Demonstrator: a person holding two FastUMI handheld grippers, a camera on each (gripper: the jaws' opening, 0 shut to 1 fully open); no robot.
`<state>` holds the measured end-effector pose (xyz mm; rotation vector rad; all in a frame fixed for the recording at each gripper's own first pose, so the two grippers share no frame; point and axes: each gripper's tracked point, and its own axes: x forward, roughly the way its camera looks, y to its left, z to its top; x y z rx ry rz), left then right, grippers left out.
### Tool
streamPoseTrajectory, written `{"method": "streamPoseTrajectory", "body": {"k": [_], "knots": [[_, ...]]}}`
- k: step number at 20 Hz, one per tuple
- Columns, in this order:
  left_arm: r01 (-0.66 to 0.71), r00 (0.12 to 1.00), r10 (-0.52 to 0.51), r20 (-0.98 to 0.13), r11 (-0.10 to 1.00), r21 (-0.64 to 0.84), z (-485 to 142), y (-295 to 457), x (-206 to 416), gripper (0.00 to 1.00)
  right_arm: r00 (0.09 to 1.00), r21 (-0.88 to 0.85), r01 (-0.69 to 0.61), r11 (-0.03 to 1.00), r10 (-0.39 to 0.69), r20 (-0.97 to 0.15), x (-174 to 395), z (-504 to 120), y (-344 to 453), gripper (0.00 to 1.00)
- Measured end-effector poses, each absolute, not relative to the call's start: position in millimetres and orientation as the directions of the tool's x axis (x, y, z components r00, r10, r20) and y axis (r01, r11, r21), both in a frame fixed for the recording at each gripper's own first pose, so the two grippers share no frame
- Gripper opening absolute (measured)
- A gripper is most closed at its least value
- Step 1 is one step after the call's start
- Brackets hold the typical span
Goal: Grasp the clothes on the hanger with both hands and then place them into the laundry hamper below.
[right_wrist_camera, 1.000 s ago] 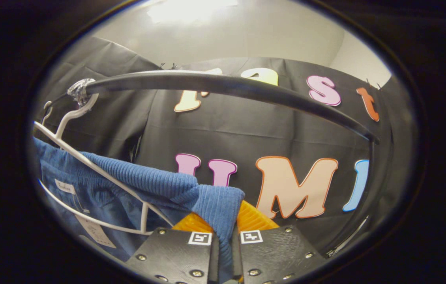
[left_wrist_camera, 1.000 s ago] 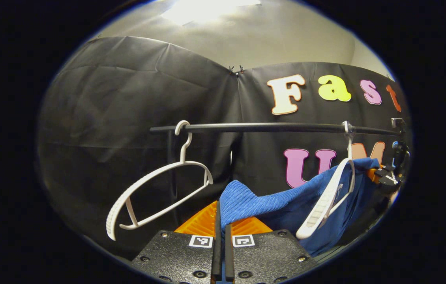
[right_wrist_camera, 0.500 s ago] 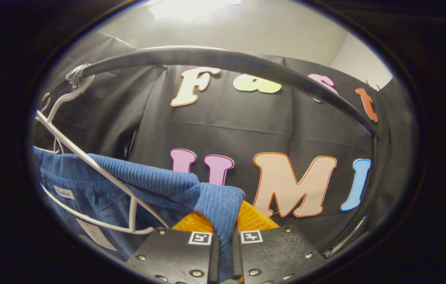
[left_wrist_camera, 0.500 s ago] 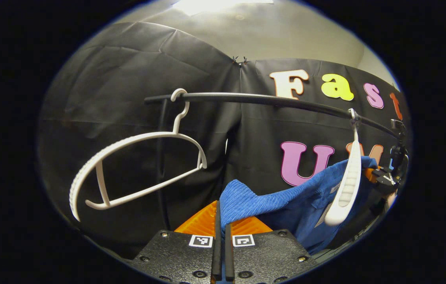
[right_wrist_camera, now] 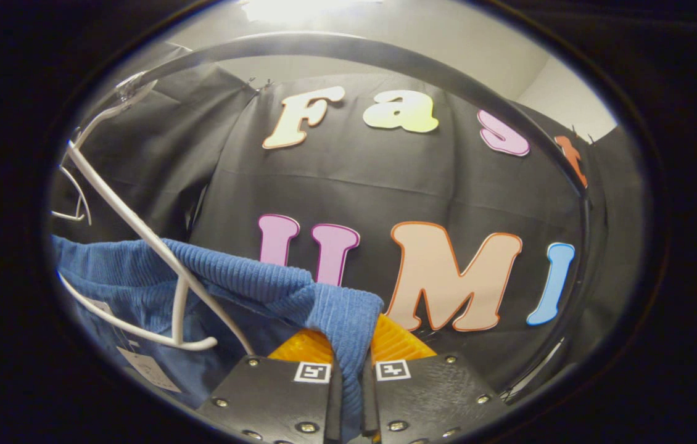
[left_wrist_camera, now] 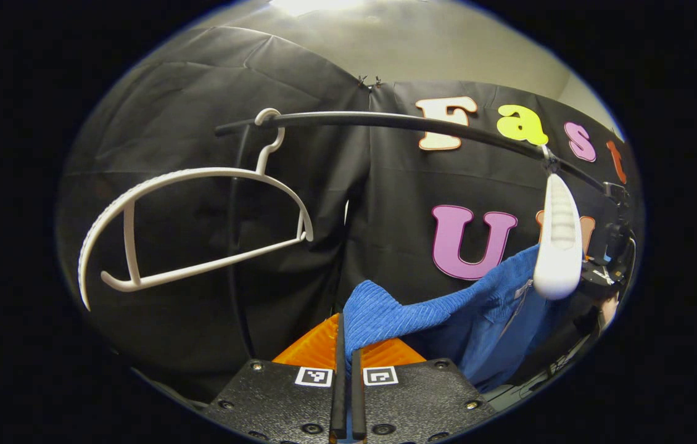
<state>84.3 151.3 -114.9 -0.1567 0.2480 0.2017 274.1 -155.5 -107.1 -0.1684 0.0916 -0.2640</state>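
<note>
Blue ribbed cloth: one garment [left_wrist_camera: 484,308], the task's item, slung between two hand-held grippers below the black rail [left_wrist_camera: 398,120].

Left hand-held gripper [left_wrist_camera: 346,370]: fingers pressed together on one corner of the garment, the fabric bunched just above the tips.

Right hand-held gripper [right_wrist_camera: 351,376]: fingers pinching the opposite corner, a fold of ribbed cloth running down between them. It is also seen far off at the right edge of the left gripper view [left_wrist_camera: 598,274].

White hanger, near [right_wrist_camera: 139,228]: hooked on the rail, tilted, its lower arm and bar in front of the cloth in the right gripper view. Whether the garment is fully free of it cannot be told; a paper tag [right_wrist_camera: 148,370] hangs from the cloth below.

White hanger, far [left_wrist_camera: 194,228]: bare, hooked at the rail's other end, well apart from the garment.

Task status, as judged: two-handed grasp done; garment apparently coming off the hanger. Remaining: clear the hanger, lower the garment, release into the hamper.
</note>
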Motion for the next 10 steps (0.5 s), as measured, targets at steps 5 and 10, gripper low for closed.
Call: {"method": "streamPoseTrajectory", "body": {"k": [5, 10], "knots": [[-0.212, 0.944, 0.169, -0.284, 0.969, -0.126, -129, 142, 83, 0.04, 0.956, -0.184, 0.247, 0.951, -0.271, -0.115, 268, -130, -161, 0.12], [-0.209, 0.939, 0.167, -0.302, 0.971, -0.113, -141, 135, 76, 0.04, 0.948, -0.191, 0.245, 0.951, -0.276, -0.156, 262, -147, -165, 0.12]]}}
